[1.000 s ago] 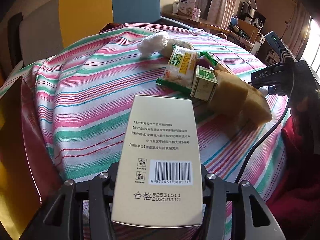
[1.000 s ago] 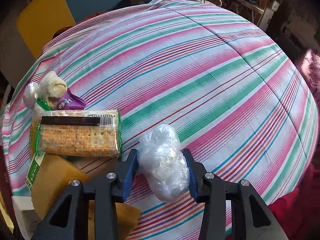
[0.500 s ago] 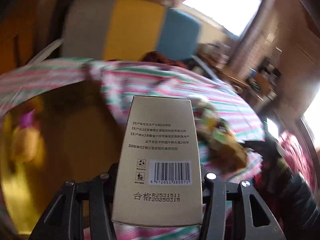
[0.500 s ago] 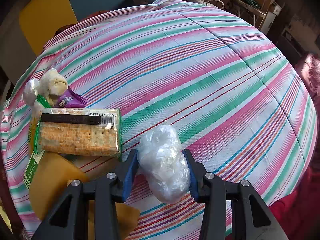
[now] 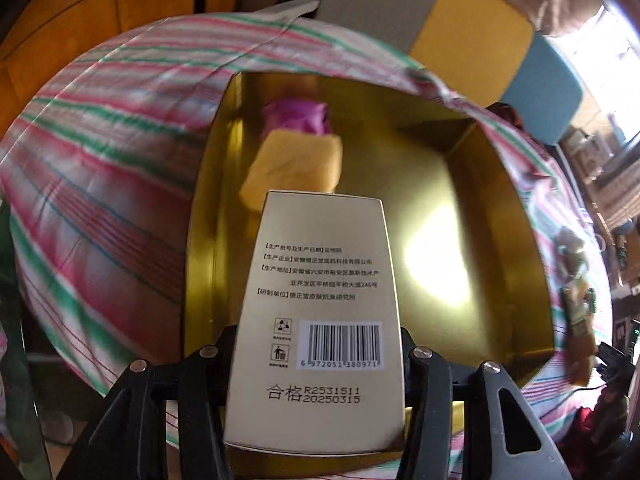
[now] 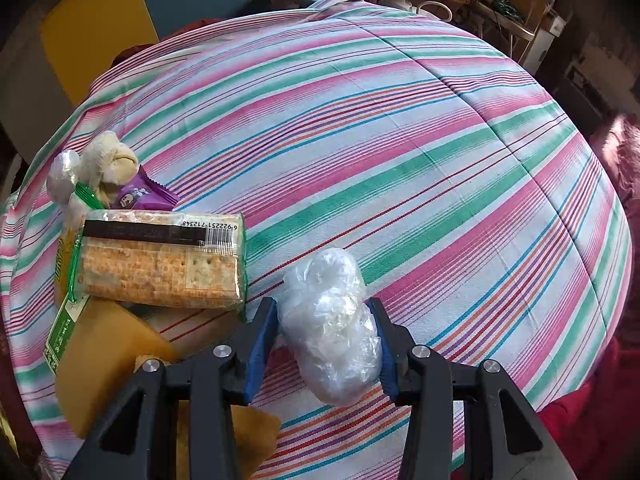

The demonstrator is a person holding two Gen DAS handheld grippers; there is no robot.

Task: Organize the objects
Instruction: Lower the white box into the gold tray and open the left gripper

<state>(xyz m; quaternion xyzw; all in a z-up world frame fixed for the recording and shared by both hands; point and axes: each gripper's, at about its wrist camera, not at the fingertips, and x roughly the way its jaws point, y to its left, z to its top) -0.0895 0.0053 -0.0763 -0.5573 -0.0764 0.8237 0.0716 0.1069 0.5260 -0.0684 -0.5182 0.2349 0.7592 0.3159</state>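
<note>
My left gripper (image 5: 318, 354) is shut on a tall beige carton (image 5: 320, 320) with a barcode, held above an open gold tin box (image 5: 500, 240). Inside the box lie a yellow packet (image 5: 296, 164) and a purple wrapper (image 5: 298, 118). In the right wrist view my right gripper (image 6: 326, 326) is shut on a crumpled clear plastic bag bundle (image 6: 330, 320) just above the striped tablecloth (image 6: 400, 152). Left of it lie a pack of crackers (image 6: 160, 258), a brown paper-wrapped block (image 6: 104, 364), a purple snack (image 6: 138, 196) and a cream cloth lump (image 6: 108, 160).
The gold box sits on the striped cloth (image 5: 100, 200) near the table's edge. A grey, yellow and blue chair back (image 5: 480, 36) stands behind the table. A cluttered shelf (image 6: 500, 4) lies beyond the far side. Red fabric (image 6: 600, 400) hangs at the right.
My left gripper swung sideways with the carton, from facing the snack pile to hanging over the gold box. The right gripper barely shifted, still gripping the plastic bundle.
</note>
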